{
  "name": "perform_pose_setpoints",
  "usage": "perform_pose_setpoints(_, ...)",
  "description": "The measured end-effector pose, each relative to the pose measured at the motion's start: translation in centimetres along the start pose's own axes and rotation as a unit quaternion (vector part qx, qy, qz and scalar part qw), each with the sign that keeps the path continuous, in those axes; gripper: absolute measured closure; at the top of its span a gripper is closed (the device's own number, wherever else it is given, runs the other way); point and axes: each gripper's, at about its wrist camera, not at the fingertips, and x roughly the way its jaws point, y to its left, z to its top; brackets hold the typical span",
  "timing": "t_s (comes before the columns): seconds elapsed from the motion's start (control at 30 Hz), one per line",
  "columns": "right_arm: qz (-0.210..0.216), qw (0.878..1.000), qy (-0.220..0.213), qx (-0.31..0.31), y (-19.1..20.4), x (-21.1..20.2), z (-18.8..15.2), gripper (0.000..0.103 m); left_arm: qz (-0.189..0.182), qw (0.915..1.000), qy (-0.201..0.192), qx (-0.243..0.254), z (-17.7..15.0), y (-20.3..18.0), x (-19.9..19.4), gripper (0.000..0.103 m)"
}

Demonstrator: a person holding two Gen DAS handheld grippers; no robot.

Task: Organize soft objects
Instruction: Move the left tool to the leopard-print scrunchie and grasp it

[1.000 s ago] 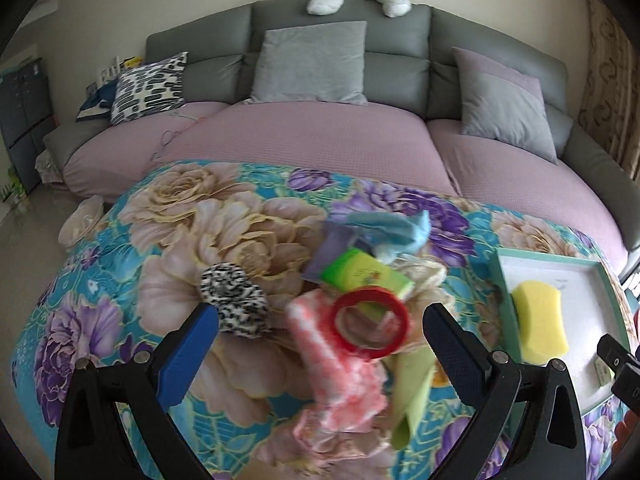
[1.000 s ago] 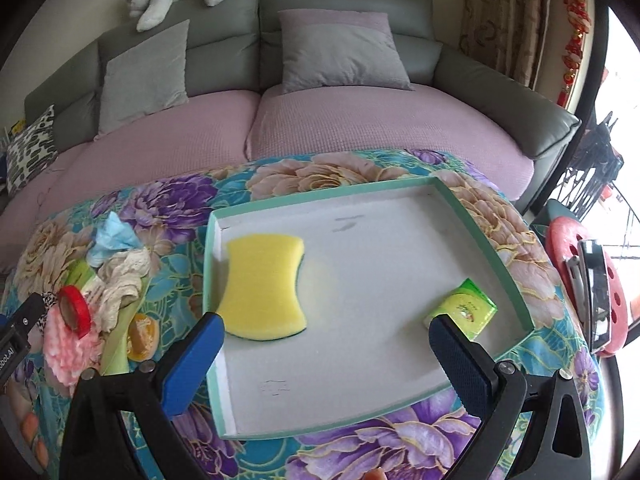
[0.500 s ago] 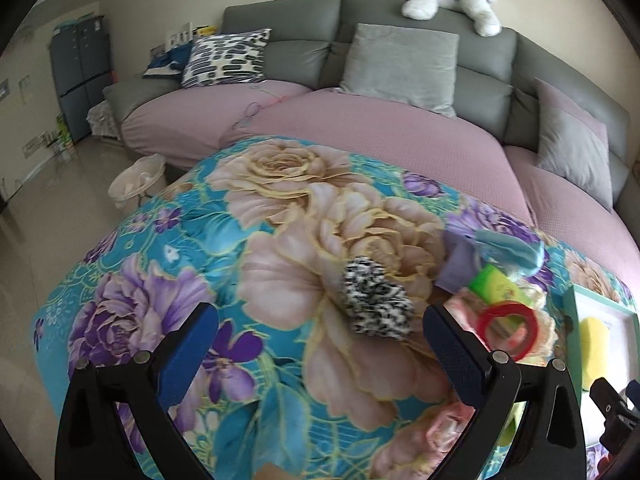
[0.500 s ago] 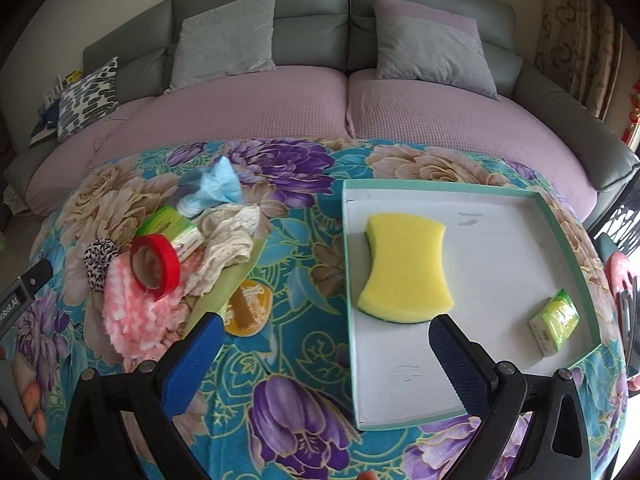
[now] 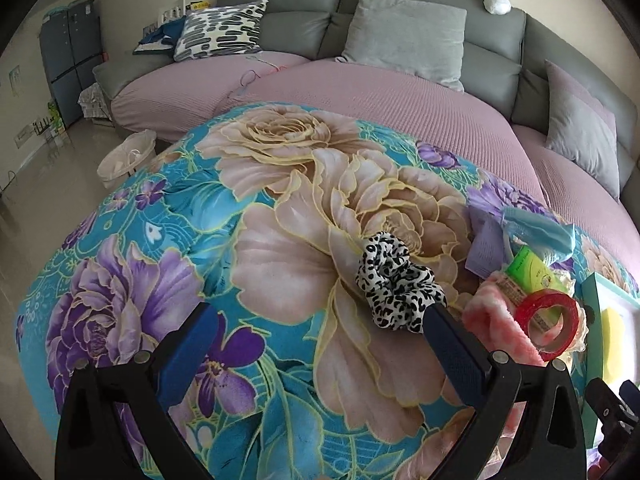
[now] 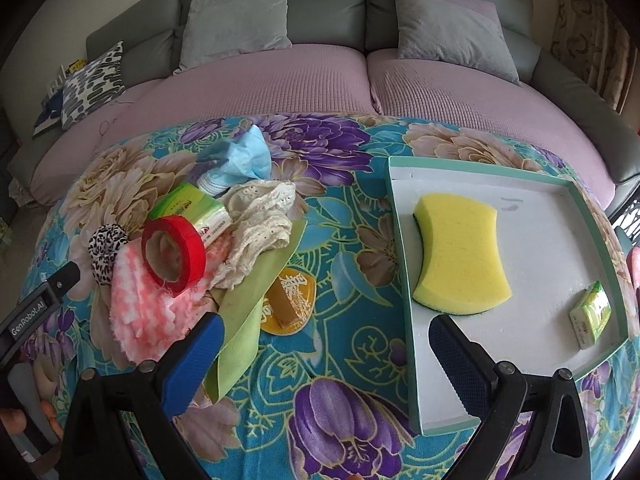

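A pile of soft things lies on the floral cloth: a black-and-white scrunchie (image 5: 394, 282) (image 6: 105, 249), a pink fluffy cloth (image 6: 144, 304), cream lace (image 6: 260, 224), a blue mask (image 6: 240, 158), a green cloth (image 6: 256, 292). A red tape roll (image 6: 174, 252) and a green tissue pack (image 6: 192, 210) lie on the pile. A teal-rimmed white tray (image 6: 568, 248) holds a yellow sponge (image 6: 460, 260) and a small green pack (image 6: 592, 314). My left gripper (image 5: 320, 330) is open, left of the scrunchie. My right gripper (image 6: 324, 338) is open over the cloth between pile and tray.
An orange packet (image 6: 288, 300) lies beside the green cloth. A grey sofa with pink covers (image 6: 320, 80) and cushions stands behind the table. A white bin (image 5: 126, 158) sits on the floor at the left. The left gripper's body (image 6: 36, 308) shows at the right view's left edge.
The left gripper has swung left, away from the pile, so the scrunchie now sits by its right finger. The right gripper has swung left from over the tray toward the pile.
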Motion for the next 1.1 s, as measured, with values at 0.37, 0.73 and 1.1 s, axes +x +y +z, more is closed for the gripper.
perform_pose_setpoints(0.37, -0.002, 1.000, 0.004, -0.006, 0.8, 1.1, 0.7, 0.000, -0.037, 0.9990, 0.025, 0.010, 0.7, -1.8, 3.1, 0.001)
perform_pose_setpoints(0.73, -0.002, 1.000, 0.012, 0.003, 0.5, 2.2, 0.7, 0.000, -0.034, 0.9986, 0.036, 0.017, 0.2, -3.1, 5.9, 0.001)
perform_pose_setpoints(1.1, 0.003, 1.000, -0.006, 0.005, 0.5, 1.7, 0.9, 0.000, -0.073, 0.9965, 0.034, 0.021, 0.4, -4.3, 6.7, 0.027)
